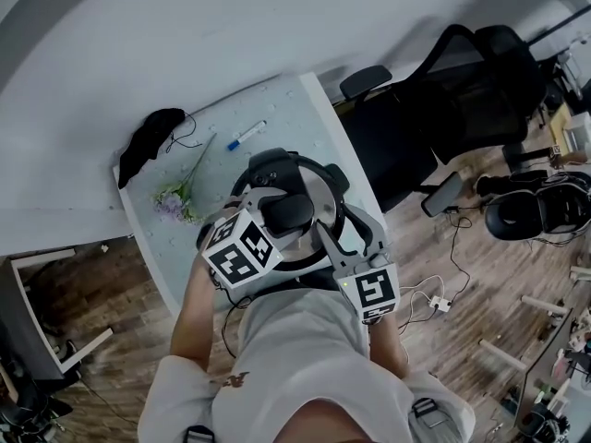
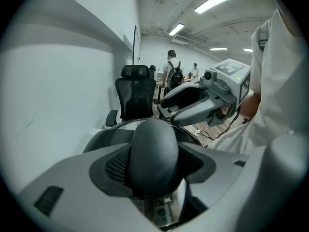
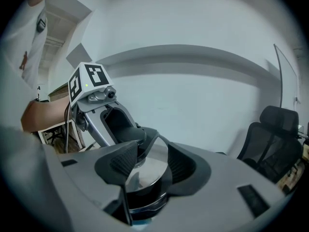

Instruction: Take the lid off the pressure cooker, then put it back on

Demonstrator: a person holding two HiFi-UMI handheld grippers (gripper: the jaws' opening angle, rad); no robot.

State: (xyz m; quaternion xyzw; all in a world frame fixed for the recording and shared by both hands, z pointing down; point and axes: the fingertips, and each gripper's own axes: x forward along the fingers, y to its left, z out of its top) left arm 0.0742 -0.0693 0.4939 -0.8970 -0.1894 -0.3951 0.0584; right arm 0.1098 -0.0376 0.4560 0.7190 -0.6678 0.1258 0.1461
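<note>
A steel pressure cooker [image 1: 319, 187] stands on the pale table [image 1: 277, 104], with its lid on it. My left gripper [image 1: 277, 212] is shut on the lid's black handle [image 1: 294, 212]; in the left gripper view the rounded handle [image 2: 154, 153] fills the gap between the jaws of the left gripper [image 2: 154, 166]. My right gripper [image 1: 325, 233] reaches in from the near right. In its own view, the right gripper [image 3: 147, 170] has its pads closed on the cooker's steel-and-black edge [image 3: 147, 166]. The cooker's body is mostly hidden.
A blue-capped marker [image 1: 247, 135], a sprig of flowers [image 1: 175, 201] and a black cloth [image 1: 148, 141] lie on the table's far left. Black office chairs [image 1: 443, 109] stand to the right. Cables [image 1: 434, 298] run over the wooden floor.
</note>
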